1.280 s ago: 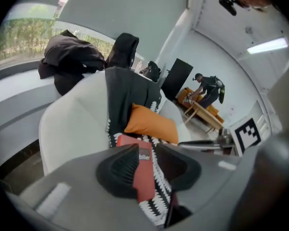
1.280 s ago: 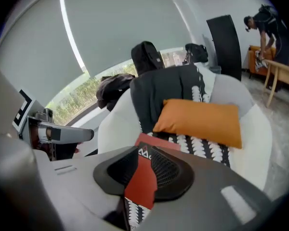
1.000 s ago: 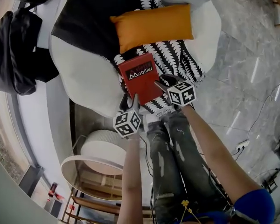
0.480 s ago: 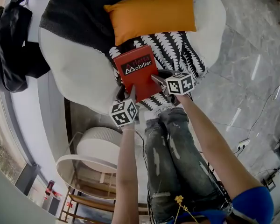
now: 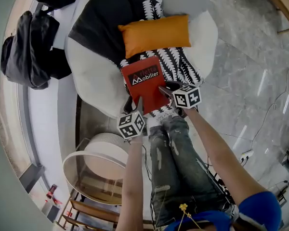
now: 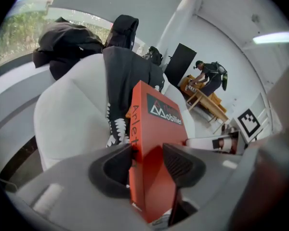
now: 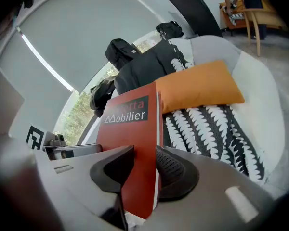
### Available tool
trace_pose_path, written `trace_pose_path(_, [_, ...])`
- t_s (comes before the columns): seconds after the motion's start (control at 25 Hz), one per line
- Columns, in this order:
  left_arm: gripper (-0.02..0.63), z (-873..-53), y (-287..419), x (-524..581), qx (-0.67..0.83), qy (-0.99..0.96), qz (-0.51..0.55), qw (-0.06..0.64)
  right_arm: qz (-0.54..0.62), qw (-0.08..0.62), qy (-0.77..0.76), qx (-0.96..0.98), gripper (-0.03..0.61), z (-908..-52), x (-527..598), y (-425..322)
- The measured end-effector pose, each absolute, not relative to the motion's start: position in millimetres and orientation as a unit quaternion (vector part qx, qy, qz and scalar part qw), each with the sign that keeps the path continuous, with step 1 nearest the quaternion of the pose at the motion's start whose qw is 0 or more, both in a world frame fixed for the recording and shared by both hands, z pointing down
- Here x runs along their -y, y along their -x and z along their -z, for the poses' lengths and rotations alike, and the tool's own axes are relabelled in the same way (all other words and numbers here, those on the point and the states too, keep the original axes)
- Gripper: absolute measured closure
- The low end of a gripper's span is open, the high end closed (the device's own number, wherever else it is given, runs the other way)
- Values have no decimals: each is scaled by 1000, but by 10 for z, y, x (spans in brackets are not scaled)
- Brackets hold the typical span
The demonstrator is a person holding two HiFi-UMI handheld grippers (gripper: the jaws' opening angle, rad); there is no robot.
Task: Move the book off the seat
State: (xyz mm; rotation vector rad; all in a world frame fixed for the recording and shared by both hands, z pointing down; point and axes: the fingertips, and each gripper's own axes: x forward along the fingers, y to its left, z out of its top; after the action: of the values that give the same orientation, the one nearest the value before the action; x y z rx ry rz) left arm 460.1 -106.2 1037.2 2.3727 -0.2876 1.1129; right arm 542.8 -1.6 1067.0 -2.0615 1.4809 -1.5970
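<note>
We look down on a grey marble floor (image 5: 241,81) with a white armchair (image 5: 94,76) standing on it. At ten o'clock a black bag (image 5: 31,47) lies on a pale ledge (image 5: 48,114) beside the chair. At seven o'clock there is a round white side table (image 5: 106,155). Near the middle, the left gripper (image 5: 137,105) has its jaws closed on the red book (image 5: 144,81), gripping it across the covers at the spine. The book is over the front of the armchair, above a black-and-white patterned throw (image 5: 180,66); we cannot tell whether it touches the throw. The right gripper (image 5: 166,89) clamps the book's page edge from four o'clock, its jaws narrow around it. An orange cushion (image 5: 154,32) lies at the book's twelve o'clock.
</note>
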Motion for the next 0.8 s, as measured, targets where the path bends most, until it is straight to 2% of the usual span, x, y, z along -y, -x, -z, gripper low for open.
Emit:
trace_pose_path(0.32, [416, -8479, -4692, 782, 102, -894, -357, 249, 482, 44, 718, -501, 442, -8683, -255, -5556])
trace_pose_path(0.6, [417, -6602, -4677, 539, 103, -926, -284, 227, 419, 44, 754, -504, 440, -6773, -505, -5550])
trace_pose_path(0.8, [417, -5596, -4603, 318, 89, -944, -243, 204, 362, 35, 781, -508, 439, -5733, -731, -5463])
